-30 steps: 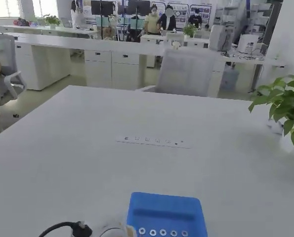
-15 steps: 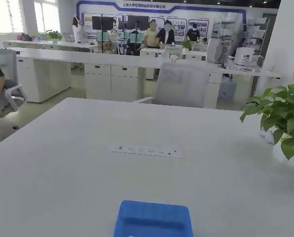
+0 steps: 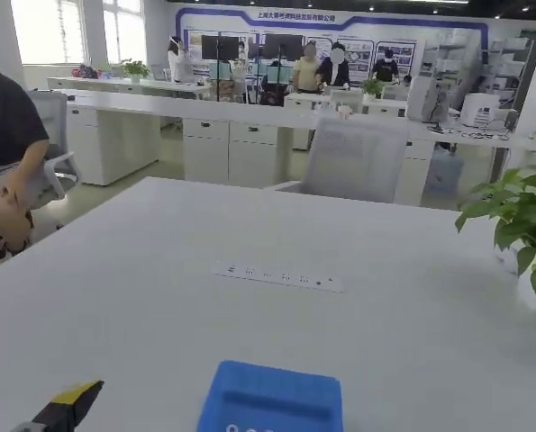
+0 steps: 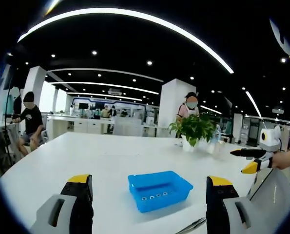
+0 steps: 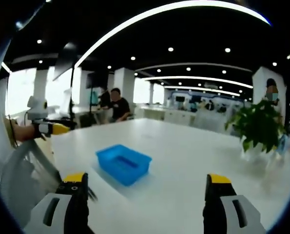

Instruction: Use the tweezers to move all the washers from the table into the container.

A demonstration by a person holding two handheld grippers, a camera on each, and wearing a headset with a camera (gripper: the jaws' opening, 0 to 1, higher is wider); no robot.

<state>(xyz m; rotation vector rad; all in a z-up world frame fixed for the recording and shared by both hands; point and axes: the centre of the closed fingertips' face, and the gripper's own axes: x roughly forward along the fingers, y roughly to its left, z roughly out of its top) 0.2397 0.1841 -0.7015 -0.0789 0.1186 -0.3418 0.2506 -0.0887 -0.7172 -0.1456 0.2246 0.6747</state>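
Your left gripper (image 4: 148, 180) view showed what the head view cut off: a row of washers (image 4: 154, 197) lying on the floor of the blue container (image 4: 160, 181), and the tweezers (image 4: 191, 225) flat on the counter (image 4: 101, 156) at the bottom of the frame, right of centre. In that view your right gripper (image 4: 249, 158) came in from the right edge, held level above the counter and pointing left. The right gripper view had the container left of centre, with the left gripper at the far left edge, pointing right. In the head view a gripper (image 3: 69, 403) showed its yellow-and-black tip in the lower left corner, beside the container at bottom centre. Both pairs of fingers stood spread wide with nothing between them. Open white counter ran on every side of the container; the power strip (image 3: 279, 275) lay beyond it at mid-frame and the plant (image 3: 520, 211) stood at the right edge
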